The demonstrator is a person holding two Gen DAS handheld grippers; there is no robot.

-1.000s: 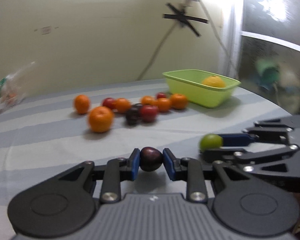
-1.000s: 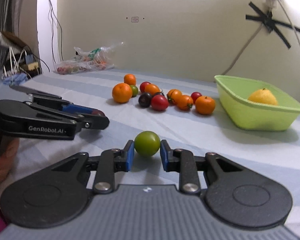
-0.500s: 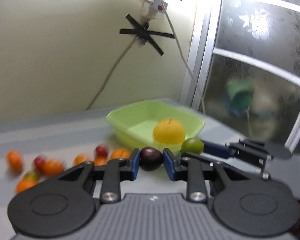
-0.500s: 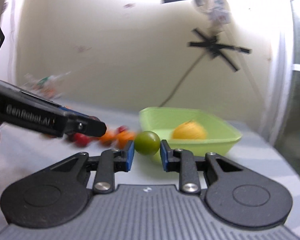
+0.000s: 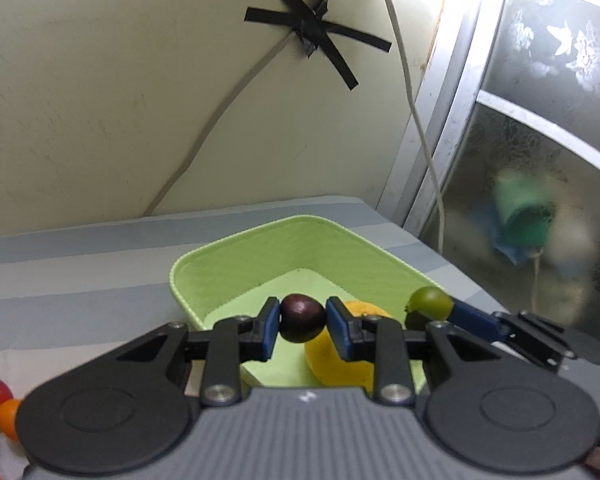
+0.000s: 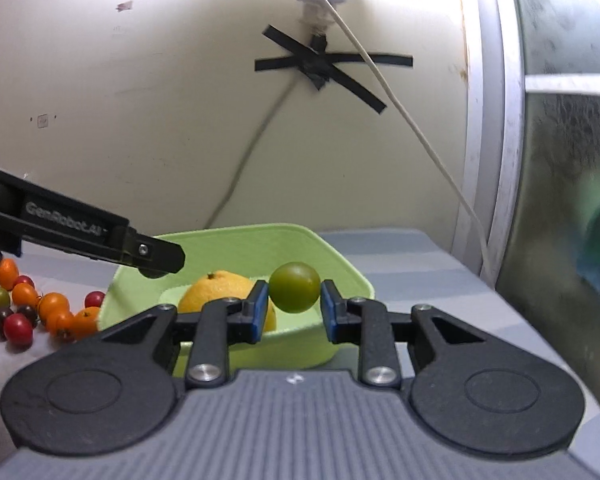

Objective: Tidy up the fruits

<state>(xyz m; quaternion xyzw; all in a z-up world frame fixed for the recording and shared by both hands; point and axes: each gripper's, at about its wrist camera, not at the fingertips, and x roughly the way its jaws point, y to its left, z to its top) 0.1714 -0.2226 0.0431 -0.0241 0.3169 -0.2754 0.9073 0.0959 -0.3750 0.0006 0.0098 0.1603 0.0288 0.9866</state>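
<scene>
My left gripper [image 5: 302,322] is shut on a dark purple fruit [image 5: 302,316] and hangs over the near part of the lime-green basket [image 5: 228,256]. A yellow-orange citrus [image 5: 340,364] lies in the basket just below it. My right gripper [image 6: 294,309] is shut on a round green fruit [image 6: 294,286] above the basket's [image 6: 340,264] near right side, with the citrus [image 6: 220,288] behind its left finger. In the left wrist view the right gripper's green fruit [image 5: 428,304] shows at the basket's right rim. The left gripper's finger [image 6: 156,258] reaches in from the left in the right wrist view.
Several small red, orange, green and dark fruits [image 6: 40,312] lie loose on the striped tablecloth [image 5: 80,280] left of the basket. A wall with black tape and a white cable [image 6: 380,80] stands right behind it. A frosted window [image 5: 540,200] closes the right side.
Both grippers have swung right and forward from the open table to above the basket, each still holding its fruit. The loose fruits have slid to the left edge of both views.
</scene>
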